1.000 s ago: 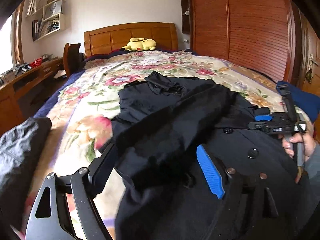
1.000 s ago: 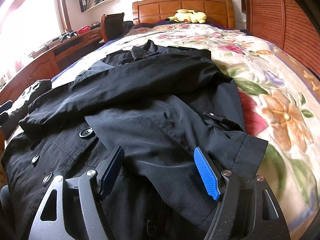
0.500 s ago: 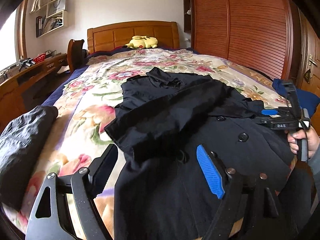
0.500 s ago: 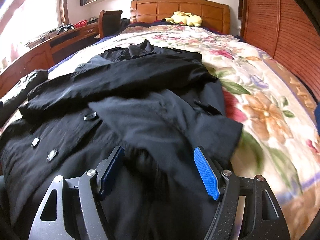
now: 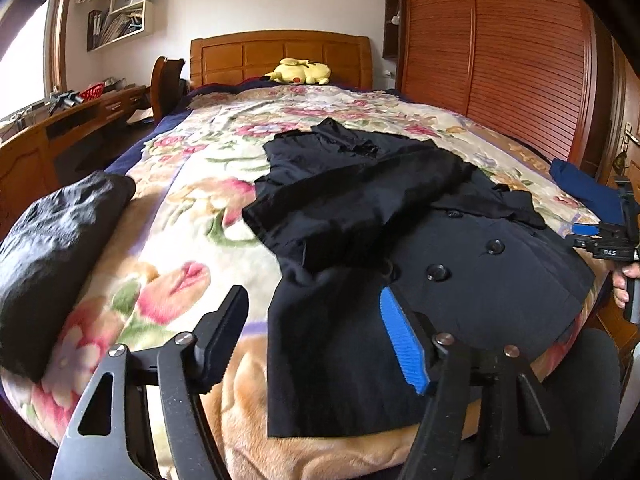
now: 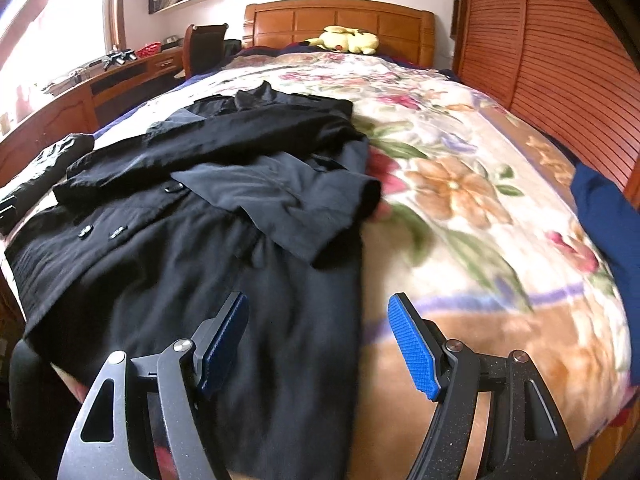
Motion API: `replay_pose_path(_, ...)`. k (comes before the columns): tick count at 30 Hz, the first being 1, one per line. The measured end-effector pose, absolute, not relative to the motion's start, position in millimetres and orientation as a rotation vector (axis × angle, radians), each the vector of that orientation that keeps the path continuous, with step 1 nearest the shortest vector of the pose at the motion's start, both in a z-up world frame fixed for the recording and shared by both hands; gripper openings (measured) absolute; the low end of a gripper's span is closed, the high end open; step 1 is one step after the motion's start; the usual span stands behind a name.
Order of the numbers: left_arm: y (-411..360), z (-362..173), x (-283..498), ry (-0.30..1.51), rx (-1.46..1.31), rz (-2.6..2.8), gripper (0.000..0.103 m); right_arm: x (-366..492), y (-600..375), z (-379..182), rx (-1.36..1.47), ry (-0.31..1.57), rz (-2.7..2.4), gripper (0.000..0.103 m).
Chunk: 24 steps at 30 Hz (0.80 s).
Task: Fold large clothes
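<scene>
Your left claw [image 5: 312, 338] and right claw [image 6: 318, 342] are both spread, holding nothing, above the hem. The coat [image 6: 192, 216] lies flat on the bed [image 6: 460, 200], sleeves crossed over the chest toward 12 o'clock, presumably ready for lengthwise folding.

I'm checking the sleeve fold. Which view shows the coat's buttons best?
The left wrist view: two round buttons sit sharp and near on the black coat. The right wrist view shows them small and blurred.

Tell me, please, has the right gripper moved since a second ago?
Yes. The right gripper has pulled back toward the foot of the floral bed; the black buttoned coat and wooden headboard look farther away.
</scene>
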<state>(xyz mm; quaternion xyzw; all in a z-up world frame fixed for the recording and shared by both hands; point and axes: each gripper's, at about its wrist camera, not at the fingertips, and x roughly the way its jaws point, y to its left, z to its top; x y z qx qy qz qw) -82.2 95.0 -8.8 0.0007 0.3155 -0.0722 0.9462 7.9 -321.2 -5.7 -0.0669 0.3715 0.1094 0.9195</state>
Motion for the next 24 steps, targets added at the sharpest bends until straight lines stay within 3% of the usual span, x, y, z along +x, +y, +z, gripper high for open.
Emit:
replay_pose_path(22,103,-47,-94,0.738,0.024,-0.118,0.064,-12,-333,-19,-0.135,0.818,0.249,0.073)
replay_pose_path(24,102,-48,-94,0.734,0.018,-0.123,0.059,-13,-332,-19,-0.138,0.820,0.257,0.073)
